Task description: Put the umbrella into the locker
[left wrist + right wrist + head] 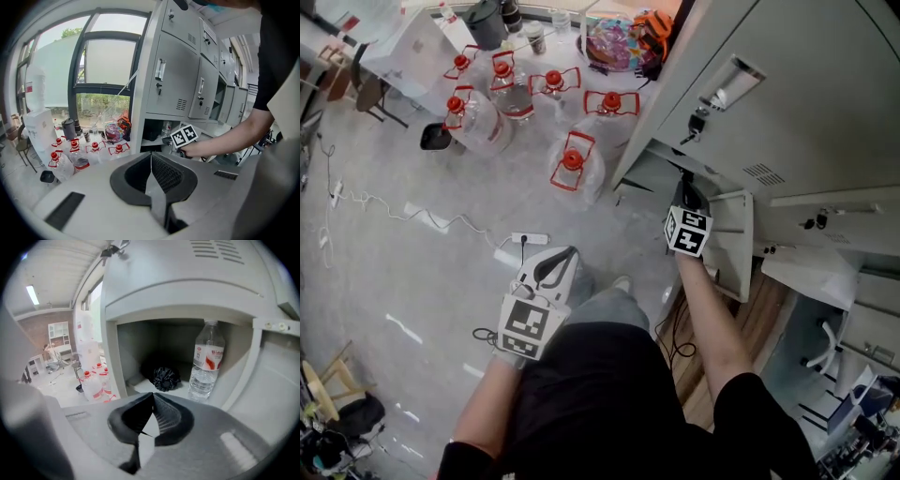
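Observation:
A folded black umbrella (pixel 165 378) lies inside the open locker compartment (pixel 111 357), beside an upright clear water bottle (pixel 206 363). My right gripper (pixel 153 397) is shut with nothing in it and hangs just outside the compartment's opening, pointing in at the umbrella. In the head view the right gripper (pixel 684 185) sits at the locker's edge, and the umbrella is hidden there. My left gripper (pixel 565 255) is held low over the floor, away from the locker. It is also shut and empty in its own view (pixel 151 155).
The compartment's grey door (pixel 733 242) stands open to the right of my right arm. Several large water bottles with red caps (pixel 574 161) stand on the floor left of the lockers (pixel 180 75). A power strip and cables (pixel 528 238) lie on the floor.

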A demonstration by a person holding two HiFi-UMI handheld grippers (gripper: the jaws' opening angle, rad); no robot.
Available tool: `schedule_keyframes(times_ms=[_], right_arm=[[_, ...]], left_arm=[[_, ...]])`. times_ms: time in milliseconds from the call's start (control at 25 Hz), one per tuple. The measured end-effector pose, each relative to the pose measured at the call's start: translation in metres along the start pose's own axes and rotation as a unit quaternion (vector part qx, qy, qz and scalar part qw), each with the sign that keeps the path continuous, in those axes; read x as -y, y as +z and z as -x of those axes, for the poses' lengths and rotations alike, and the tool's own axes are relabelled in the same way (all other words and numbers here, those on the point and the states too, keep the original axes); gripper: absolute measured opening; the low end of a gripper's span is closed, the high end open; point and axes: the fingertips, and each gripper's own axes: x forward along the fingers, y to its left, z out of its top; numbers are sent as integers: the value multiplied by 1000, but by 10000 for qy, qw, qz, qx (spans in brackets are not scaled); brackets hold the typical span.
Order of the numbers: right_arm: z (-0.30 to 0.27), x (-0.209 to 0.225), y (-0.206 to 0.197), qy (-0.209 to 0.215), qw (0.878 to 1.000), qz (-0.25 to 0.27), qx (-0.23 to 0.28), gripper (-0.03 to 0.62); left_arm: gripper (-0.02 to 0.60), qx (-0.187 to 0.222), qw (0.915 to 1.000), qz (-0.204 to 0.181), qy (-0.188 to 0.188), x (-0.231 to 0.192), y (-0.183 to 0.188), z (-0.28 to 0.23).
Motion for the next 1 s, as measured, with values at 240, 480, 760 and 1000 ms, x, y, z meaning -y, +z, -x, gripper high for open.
schedule_keyframes(times_ms=[240,480,760,1000], right_arm=[[65,-10,6,258,9987,-424,111,-3],[128,-33,29,693,9966,-158,406,-3],[194,-48,62,1126,9903,472,665,-3],[239,-51,91,1357,9850,551,909,-3]], left_arm=[[17,122,9998,-32,-156,19,13,-7],[17,202,9994,18,-271,31,22,-10],[17,316,9986,34,-430,46,40,-7],[17,480,9970,-87,-605,62,60,1]])
